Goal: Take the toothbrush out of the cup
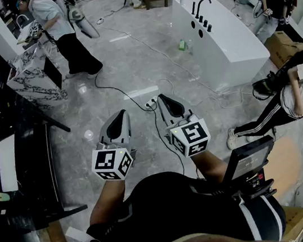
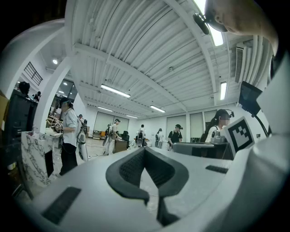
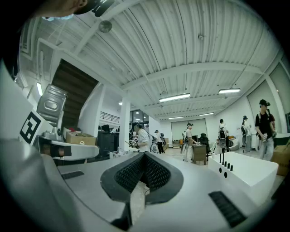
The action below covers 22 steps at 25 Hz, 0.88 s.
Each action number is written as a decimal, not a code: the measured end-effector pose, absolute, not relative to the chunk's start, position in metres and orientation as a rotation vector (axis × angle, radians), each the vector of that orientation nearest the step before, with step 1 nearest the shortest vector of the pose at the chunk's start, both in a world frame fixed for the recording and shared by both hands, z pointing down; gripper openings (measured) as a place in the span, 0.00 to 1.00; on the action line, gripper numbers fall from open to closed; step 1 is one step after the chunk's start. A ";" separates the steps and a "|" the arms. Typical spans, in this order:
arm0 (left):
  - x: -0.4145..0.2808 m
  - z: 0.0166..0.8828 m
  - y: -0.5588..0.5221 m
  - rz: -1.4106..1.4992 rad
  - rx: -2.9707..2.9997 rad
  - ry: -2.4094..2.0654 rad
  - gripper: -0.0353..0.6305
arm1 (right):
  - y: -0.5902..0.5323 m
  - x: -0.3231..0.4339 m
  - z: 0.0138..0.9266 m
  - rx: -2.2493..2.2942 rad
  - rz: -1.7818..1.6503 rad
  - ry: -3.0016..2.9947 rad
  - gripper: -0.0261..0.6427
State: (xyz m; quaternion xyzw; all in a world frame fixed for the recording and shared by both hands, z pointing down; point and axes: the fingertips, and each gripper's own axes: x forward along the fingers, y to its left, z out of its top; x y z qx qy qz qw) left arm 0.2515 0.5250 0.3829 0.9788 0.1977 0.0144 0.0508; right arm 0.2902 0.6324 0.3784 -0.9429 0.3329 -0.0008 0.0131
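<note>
No toothbrush or cup can be made out in any view. In the head view my left gripper (image 1: 122,114) and right gripper (image 1: 162,96) are held side by side in front of my body, level over the grey marble floor. Both are shut with nothing between the jaws. The left gripper view shows the left gripper (image 2: 145,150) with its dark pads closed together, facing the open room. The right gripper view shows the right gripper (image 3: 145,154) closed the same way. The marker cubes sit at the rear of both grippers.
A black shelf unit (image 1: 33,165) stands at my left and a marble-patterned counter (image 1: 33,76) further back. A white bathtub (image 1: 224,37) lies ahead on the right. A power strip (image 1: 150,104) with cables lies on the floor. A person (image 1: 291,101) stands close at the right, others further off.
</note>
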 end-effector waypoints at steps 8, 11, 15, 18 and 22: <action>0.248 0.386 0.526 0.051 2.973 0.596 0.06 | 0.634 0.289 0.379 -2.946 0.002 1.029 0.07; 0.248 0.386 0.528 0.049 2.970 0.586 0.06 | 0.636 0.291 0.379 -2.939 -0.004 1.027 0.07; 0.246 0.386 0.532 0.040 2.972 0.565 0.06 | 0.641 0.291 0.380 -2.900 -0.008 1.036 0.07; 0.243 0.381 0.531 0.007 2.992 0.504 0.06 | 0.640 0.286 0.380 -2.899 -0.006 1.076 0.07; 0.244 0.383 0.538 0.024 2.986 0.496 0.06 | 0.641 0.284 0.383 -2.891 -0.011 1.113 0.07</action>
